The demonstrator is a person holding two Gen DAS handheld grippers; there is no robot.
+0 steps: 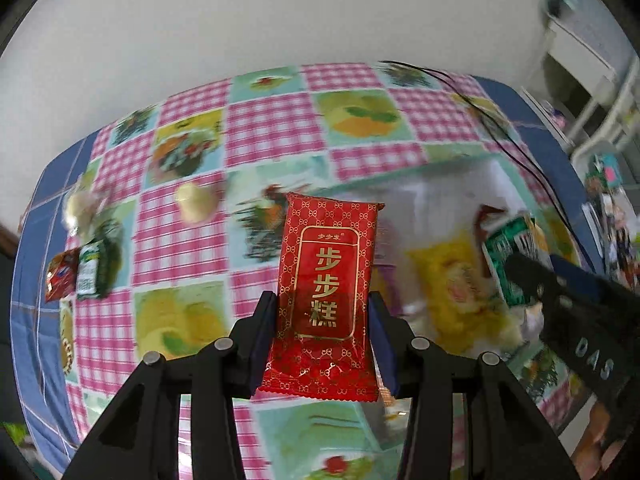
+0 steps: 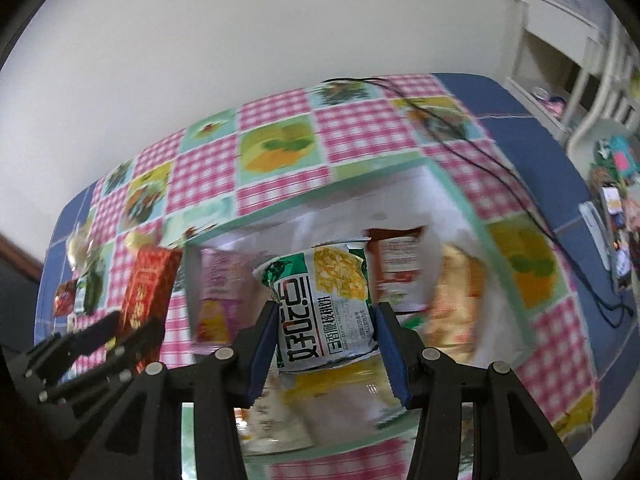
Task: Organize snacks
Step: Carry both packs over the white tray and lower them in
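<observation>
Left gripper [image 1: 322,312] clamps red packet [image 1: 326,280]; right gripper [image 2: 326,330] apparently clamps green-white packet [image 2: 322,308].

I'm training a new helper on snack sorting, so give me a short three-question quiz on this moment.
1. True or false: the left gripper holds a green and white packet.
2. What sits between the right gripper's fingers: A a yellow bag, B the green and white foil snack packet, C nothing?
3. Fill in: the white open box stands on a pink checked ____.

Key: 1 false, it holds the red foil packet with gold characters. 2 B. 3 tablecloth.
</observation>
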